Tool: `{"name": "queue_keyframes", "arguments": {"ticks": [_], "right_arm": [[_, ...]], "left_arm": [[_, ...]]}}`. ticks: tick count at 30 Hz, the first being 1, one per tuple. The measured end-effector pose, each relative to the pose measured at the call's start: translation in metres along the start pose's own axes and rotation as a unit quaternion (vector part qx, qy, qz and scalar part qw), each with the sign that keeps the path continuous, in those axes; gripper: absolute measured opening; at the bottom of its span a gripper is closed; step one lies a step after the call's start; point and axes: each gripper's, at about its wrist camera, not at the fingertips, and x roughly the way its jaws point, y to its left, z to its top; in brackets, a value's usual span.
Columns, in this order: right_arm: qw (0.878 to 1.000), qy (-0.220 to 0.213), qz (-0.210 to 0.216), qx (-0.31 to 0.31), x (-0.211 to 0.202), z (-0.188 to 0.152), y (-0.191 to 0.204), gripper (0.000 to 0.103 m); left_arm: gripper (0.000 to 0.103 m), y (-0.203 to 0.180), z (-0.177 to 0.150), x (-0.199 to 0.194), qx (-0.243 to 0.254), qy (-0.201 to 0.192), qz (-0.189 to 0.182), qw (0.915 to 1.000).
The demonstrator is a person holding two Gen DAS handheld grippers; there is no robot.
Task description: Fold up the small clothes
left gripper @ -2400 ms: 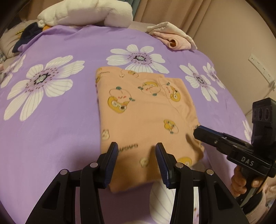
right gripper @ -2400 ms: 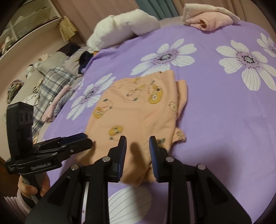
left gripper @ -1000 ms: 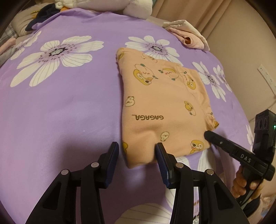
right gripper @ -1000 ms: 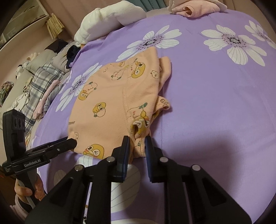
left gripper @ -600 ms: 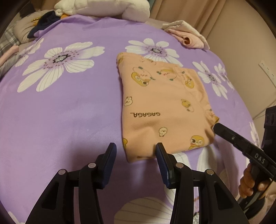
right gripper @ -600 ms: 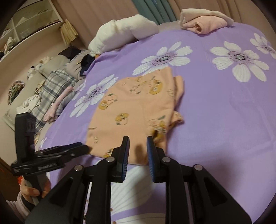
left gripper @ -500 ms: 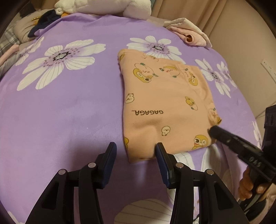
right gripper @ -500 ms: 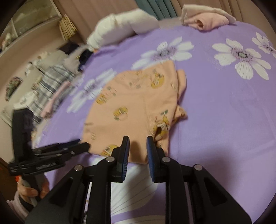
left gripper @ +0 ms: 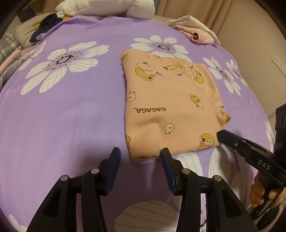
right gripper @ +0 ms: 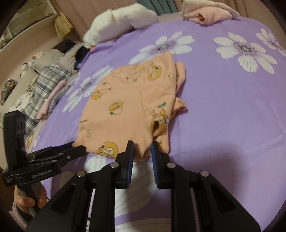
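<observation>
A folded orange garment (left gripper: pixel 171 107) printed with yellow cartoon ducks and "GAGAGA" lies flat on the purple flowered bedsheet (left gripper: pixel 71 116). My left gripper (left gripper: pixel 139 157) is open at its near left corner. The corner sits between the fingers, with the left pad clear of the cloth. In the right wrist view the garment (right gripper: pixel 128 100) reaches my right gripper (right gripper: pixel 142 149). Its jaws are closing on a bunched ridge of the garment's near edge, and cloth fills the gap. The right gripper (left gripper: pixel 220 136) also shows in the left wrist view, at the garment's near right corner.
A folded pink and cream garment (left gripper: pixel 196 32) lies at the bed's far edge beside a white plush bundle (left gripper: pixel 107 7). Plaid and grey clothes (right gripper: pixel 46 83) are piled at the left side. A hand (right gripper: pixel 26 198) holds the left gripper's handle.
Both grippers drew back a little from the garment, then came in again. The right gripper now has the near edge between its jaws. The garment lies where it was.
</observation>
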Motion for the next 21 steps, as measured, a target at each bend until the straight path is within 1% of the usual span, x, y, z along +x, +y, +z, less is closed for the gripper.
{"name": "queue_keyframes", "arguments": {"ticks": [4,10,12,15,18,19,21], "right_arm": [[1.0,-0.004,0.0,0.001,-0.004,-0.001,0.002,0.021],[1.0,-0.016,0.001,-0.011,-0.021,-0.007,0.006,0.022],[1.0,-0.02,0.001,-0.014,-0.027,-0.008,0.007,0.023],[1.0,-0.024,0.001,-0.017,-0.034,-0.007,0.011,0.031],[0.999,-0.028,-0.005,-0.025,-0.042,-0.008,0.018,0.043],[0.999,-0.03,-0.009,-0.028,-0.044,-0.008,0.021,0.05],[0.999,-0.035,-0.015,-0.033,-0.05,-0.007,0.024,0.055]], "left_arm": [[0.045,-0.001,-0.004,-0.005,0.0,-0.001,0.005,1.0],[0.045,-0.004,-0.012,-0.018,0.001,-0.007,0.005,1.0],[0.045,-0.005,-0.013,-0.022,0.003,-0.009,0.005,0.9999],[0.045,-0.008,-0.013,-0.026,0.003,-0.008,0.006,0.9999],[0.046,-0.011,-0.012,-0.03,0.004,-0.009,0.008,0.9999],[0.048,-0.012,-0.012,-0.034,0.005,-0.011,0.009,0.9999],[0.062,-0.014,-0.011,-0.04,0.004,-0.019,0.012,0.9997]]}}
